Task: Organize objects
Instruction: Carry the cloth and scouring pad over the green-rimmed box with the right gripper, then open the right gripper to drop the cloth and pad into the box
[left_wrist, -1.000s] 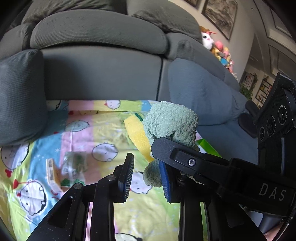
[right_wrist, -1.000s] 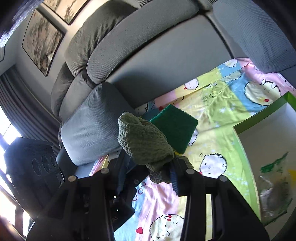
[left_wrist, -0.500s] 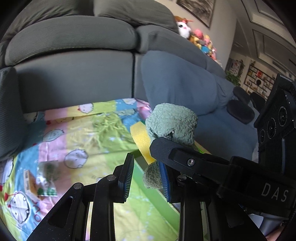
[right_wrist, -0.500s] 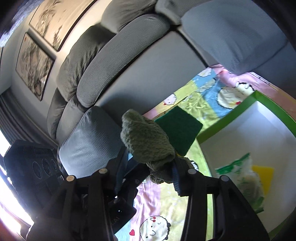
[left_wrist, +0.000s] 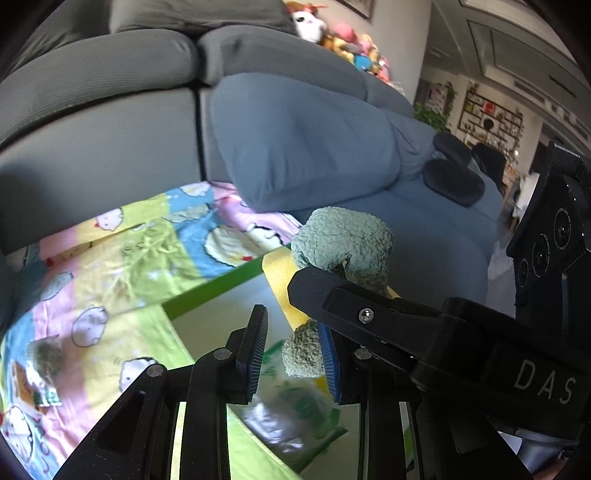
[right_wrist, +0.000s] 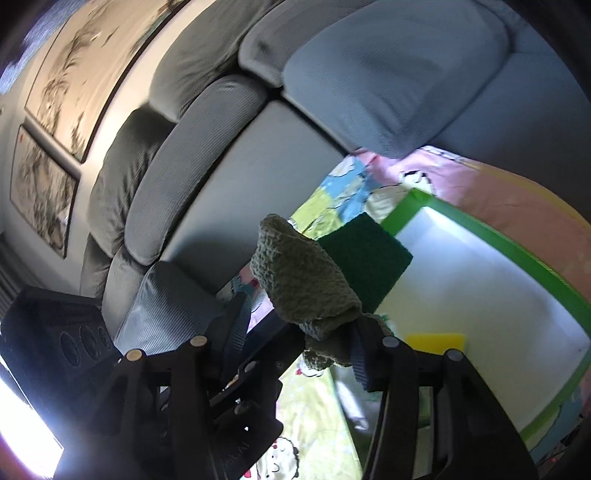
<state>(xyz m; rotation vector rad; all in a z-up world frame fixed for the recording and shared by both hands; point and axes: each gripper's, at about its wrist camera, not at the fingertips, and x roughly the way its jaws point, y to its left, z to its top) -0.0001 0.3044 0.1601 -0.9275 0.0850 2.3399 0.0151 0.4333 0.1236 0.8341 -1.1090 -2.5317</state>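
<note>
A bunched green cloth (left_wrist: 343, 240) and a yellow sponge (left_wrist: 280, 273) with a dark green scouring face (right_wrist: 365, 262) hang together above a white tray with a green rim (left_wrist: 221, 291). My right gripper (right_wrist: 304, 326) has the cloth (right_wrist: 295, 277) and sponge between its jaws, which are opening; the bundle still sits there, pinched at its waist. One of its fingers (left_wrist: 332, 295) crosses in front of the cloth. My left gripper (left_wrist: 291, 347) stands at its narrowest. The cloth's tail lies against its right pad, with a gap on the left.
In the tray (right_wrist: 517, 251) lie another yellow sponge (right_wrist: 436, 341) and a clear bag with green print (left_wrist: 295, 413). A packet (left_wrist: 44, 358) and a small box (left_wrist: 26, 387) lie on the cartoon sheet (left_wrist: 122, 266). Grey sofa cushions (left_wrist: 303, 147) rise behind.
Both grippers have carried the cloth and sponge from above the cartoon sheet to above the tray. The right gripper's jaws stand slightly wider; the left gripper's gap is unchanged.
</note>
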